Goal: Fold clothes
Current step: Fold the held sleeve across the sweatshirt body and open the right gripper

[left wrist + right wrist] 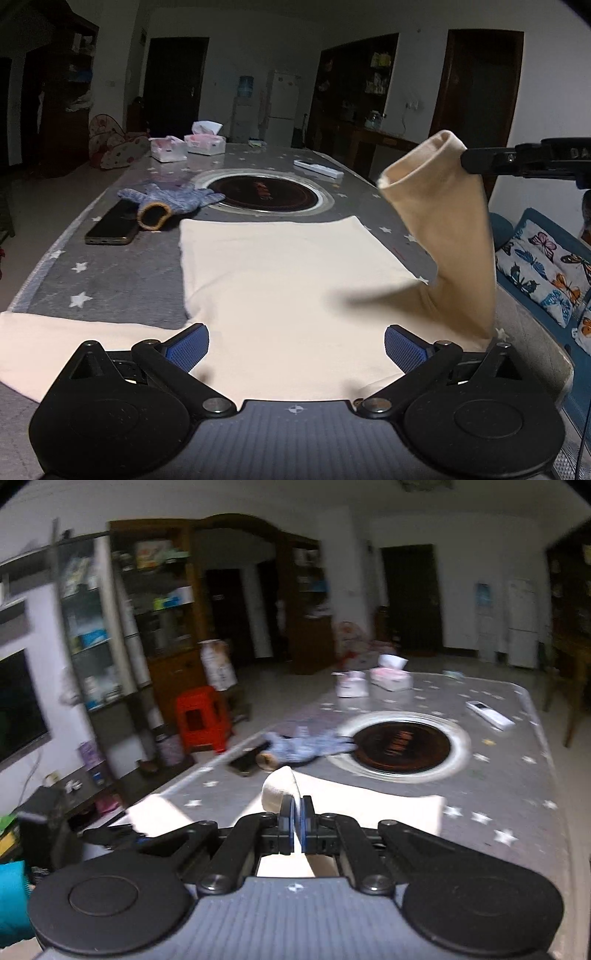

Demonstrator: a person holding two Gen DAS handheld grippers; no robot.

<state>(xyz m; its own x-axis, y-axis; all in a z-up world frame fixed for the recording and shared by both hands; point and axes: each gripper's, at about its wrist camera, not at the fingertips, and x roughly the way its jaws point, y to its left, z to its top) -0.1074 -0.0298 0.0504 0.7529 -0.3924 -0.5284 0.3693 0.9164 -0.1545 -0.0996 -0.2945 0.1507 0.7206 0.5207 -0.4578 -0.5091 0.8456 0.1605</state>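
Note:
A cream long-sleeved garment (280, 273) lies flat on the grey star-patterned table (122, 273). My left gripper (295, 350) hovers over its near edge, jaws wide open, nothing between the blue pads. My right gripper (466, 159) comes in from the right, shut on the cuff of the garment's sleeve (443, 206), which it holds up off the table. In the right wrist view the right gripper (297, 825) has its pads pressed together on the cream cuff (279, 788), with the garment's body (388, 808) spread below.
On the table's far half lie a blue knit glove (173, 199), a dark phone (112, 225), a round inset hotplate (267, 194), a white remote (318, 168) and two tissue boxes (205, 143). A butterfly cushion (543, 273) sits off the right edge. A red stool (203, 718) stands left of the table.

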